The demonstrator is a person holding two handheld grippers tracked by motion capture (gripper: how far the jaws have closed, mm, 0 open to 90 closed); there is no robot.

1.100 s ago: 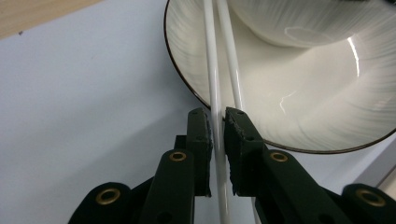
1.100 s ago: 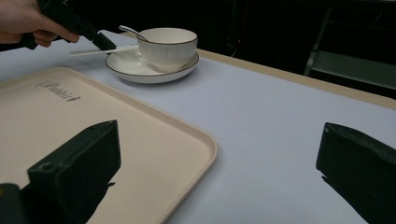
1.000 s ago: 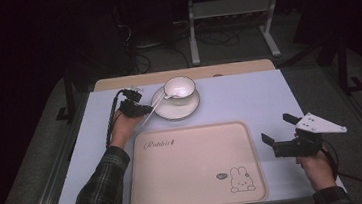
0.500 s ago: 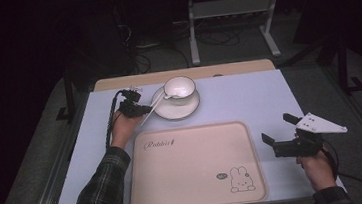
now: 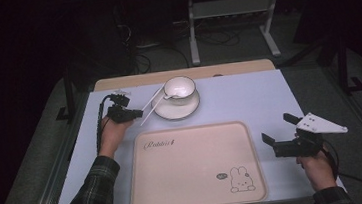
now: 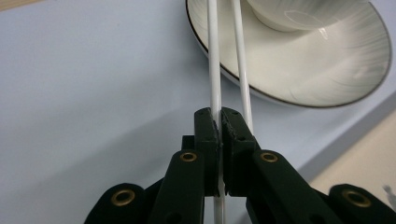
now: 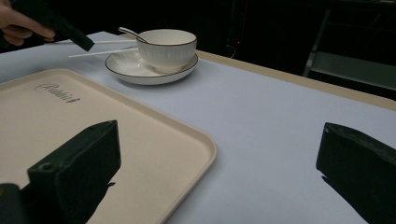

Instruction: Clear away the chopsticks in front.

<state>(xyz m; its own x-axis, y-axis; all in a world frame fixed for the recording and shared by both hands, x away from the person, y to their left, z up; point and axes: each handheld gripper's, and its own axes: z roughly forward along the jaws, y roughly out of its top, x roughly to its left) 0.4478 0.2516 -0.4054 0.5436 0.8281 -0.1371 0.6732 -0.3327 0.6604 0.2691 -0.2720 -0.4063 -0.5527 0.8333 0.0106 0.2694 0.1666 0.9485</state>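
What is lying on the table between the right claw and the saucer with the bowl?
High view: only the far right corner of the beige tray lies between the right claw and the saucer; otherwise bare tablecloth.

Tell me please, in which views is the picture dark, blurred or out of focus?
High view: the background behind the table is almost black, the tabletop evenly lit. Left gripper view: the plate and chopsticks are sharp, with soft glare on the bowl. Right gripper view: the near black jaws are blurred, the tray is clear.
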